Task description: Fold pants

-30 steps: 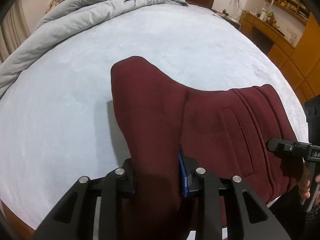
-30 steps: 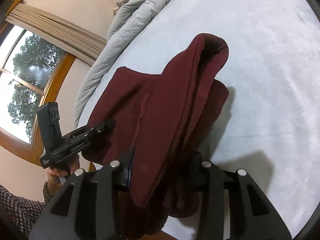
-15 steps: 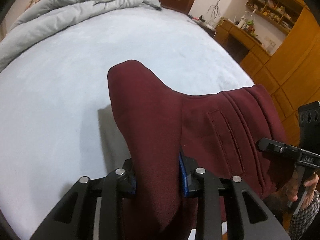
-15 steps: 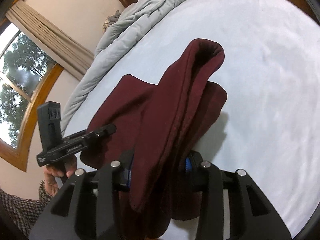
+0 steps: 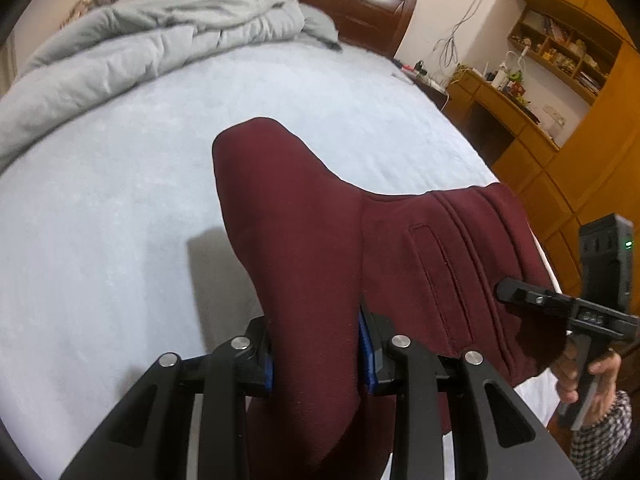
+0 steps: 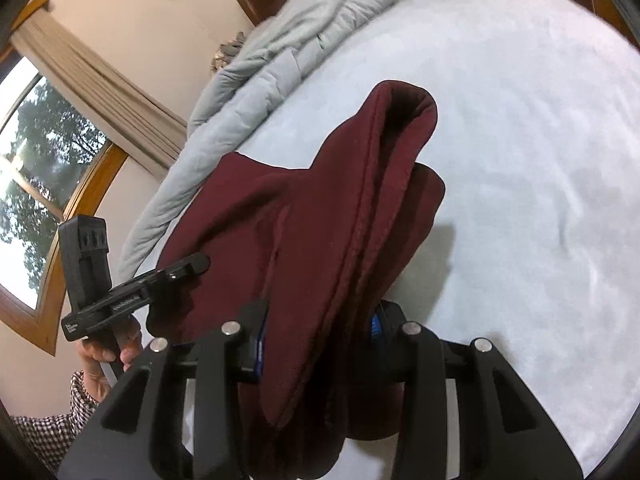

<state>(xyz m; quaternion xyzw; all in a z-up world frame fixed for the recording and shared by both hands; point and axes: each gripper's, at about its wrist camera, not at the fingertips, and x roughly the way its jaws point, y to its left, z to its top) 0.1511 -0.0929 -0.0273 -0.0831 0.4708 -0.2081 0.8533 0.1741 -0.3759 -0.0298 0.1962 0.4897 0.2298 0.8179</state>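
The maroon pants (image 5: pixel 400 252) hang in a sagging span between my two grippers above the pale blue bed (image 5: pixel 120 208). My left gripper (image 5: pixel 318 356) is shut on one bunched end of the pants. My right gripper (image 6: pixel 316 340) is shut on the other end, where the fabric (image 6: pixel 340 220) folds over itself into a raised hump. A slit pocket and seams show near the right end in the left wrist view. The right gripper (image 5: pixel 560 308) shows at the right edge of the left wrist view; the left gripper (image 6: pixel 132 296) shows at the left of the right wrist view.
A rumpled grey duvet (image 5: pixel 140 44) lies along the far side of the bed, by the dark wooden headboard (image 5: pixel 360 4). Wooden desk and cabinets (image 5: pixel 560 128) stand to the right. A window with curtains (image 6: pixel 60 140) is on the left wall.
Both grippers, still holding the pants, have lifted and tilted up, so more of the headboard and room shows. The pants keep their shape between them.
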